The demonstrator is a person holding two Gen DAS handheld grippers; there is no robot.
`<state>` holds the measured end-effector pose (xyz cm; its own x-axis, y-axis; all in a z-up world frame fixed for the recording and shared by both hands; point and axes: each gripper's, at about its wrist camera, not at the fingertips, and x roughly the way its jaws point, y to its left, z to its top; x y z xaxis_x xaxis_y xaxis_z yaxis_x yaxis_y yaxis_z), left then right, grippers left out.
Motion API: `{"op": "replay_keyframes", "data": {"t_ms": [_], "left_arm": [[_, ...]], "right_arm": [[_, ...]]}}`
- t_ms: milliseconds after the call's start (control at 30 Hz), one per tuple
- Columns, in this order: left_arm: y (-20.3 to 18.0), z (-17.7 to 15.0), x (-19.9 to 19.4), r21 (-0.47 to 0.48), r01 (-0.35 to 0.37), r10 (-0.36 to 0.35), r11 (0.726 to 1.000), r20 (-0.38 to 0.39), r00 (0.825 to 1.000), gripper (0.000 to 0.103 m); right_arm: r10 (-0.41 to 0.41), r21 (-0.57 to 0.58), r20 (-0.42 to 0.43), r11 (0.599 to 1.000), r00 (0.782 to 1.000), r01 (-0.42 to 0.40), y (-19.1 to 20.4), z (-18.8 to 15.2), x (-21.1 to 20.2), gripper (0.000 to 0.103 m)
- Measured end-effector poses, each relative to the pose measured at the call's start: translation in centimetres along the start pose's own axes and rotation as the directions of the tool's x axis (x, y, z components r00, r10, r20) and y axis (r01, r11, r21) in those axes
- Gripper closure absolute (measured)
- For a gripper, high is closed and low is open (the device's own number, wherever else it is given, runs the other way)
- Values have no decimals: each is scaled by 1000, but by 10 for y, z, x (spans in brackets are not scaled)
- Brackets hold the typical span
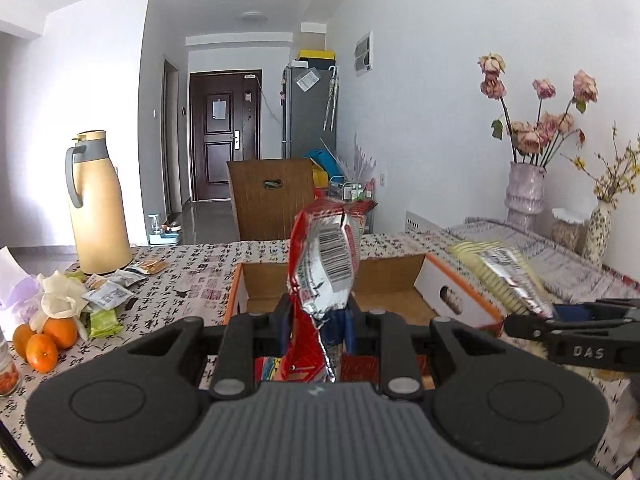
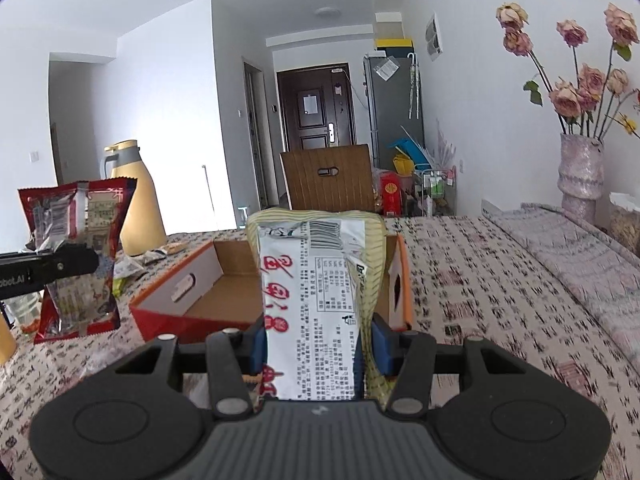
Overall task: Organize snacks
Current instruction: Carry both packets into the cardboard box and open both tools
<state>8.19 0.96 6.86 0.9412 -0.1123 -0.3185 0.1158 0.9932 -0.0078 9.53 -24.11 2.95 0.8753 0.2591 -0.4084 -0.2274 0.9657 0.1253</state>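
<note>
My left gripper (image 1: pixel 318 322) is shut on a red and silver snack bag (image 1: pixel 326 256) and holds it upright above the near edge of an open cardboard box (image 1: pixel 392 276). The same bag shows in the right wrist view (image 2: pixel 76 256), with the left gripper (image 2: pixel 90 262) at the left edge. My right gripper (image 2: pixel 316 344) is shut on a pale yellow and white snack pack (image 2: pixel 316 292), held upright in front of the box (image 2: pixel 224 292). That pack (image 1: pixel 500 272) and the right gripper (image 1: pixel 516 322) appear at the right in the left wrist view.
A cream thermos jug (image 1: pixel 98 204), several small snack packets (image 1: pixel 108 292), oranges (image 1: pixel 44 340) and a tissue wad lie at the table's left. A wooden chair (image 1: pixel 272 204) stands behind the table. Vases with dried flowers (image 1: pixel 524 192) line the wall on the right.
</note>
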Motion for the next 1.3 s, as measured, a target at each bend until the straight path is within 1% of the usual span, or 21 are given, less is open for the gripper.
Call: {"op": "replay_keyframes", "data": {"t_ms": [167,367,533,667,833,967,1100,1200,1300], "left_arm": [[0,15,18,-35,3,-4,999,-13,1000,78],[2,37,49,-45,-6,4,999,-38,999,78],[4,50,81,-53,-24,20,998,-74,997,78],[8,54,107,-68,-45,37,997,-118,992,78],[9,48,145,-70,-82,67,994,-194,979,78],[6,35,173,-36,-115,101,993,-262,960,78],[6,22,197,-31,-139,122,990,-321,939,78],[6,16,206,-18,-148,134,989,-341,931,78],[4,14,210,-9,-150,138,989,-342,930,78]], "right_arm": [[3,-6,8,1000,1000,-3,1,20,20,54],[-3,-19,3,1000,1000,3,3,47,50,54],[-4,-8,-33,1000,999,4,2,66,83,54],[-20,-11,-81,1000,997,19,3,75,114,54],[-58,-46,-151,998,987,52,10,74,155,54],[-78,-67,-212,996,974,66,12,70,183,54],[-88,-77,-272,995,958,70,11,59,205,54],[-91,-84,-304,994,948,69,14,51,214,54],[-91,-85,-317,994,944,67,15,48,218,54]]}}
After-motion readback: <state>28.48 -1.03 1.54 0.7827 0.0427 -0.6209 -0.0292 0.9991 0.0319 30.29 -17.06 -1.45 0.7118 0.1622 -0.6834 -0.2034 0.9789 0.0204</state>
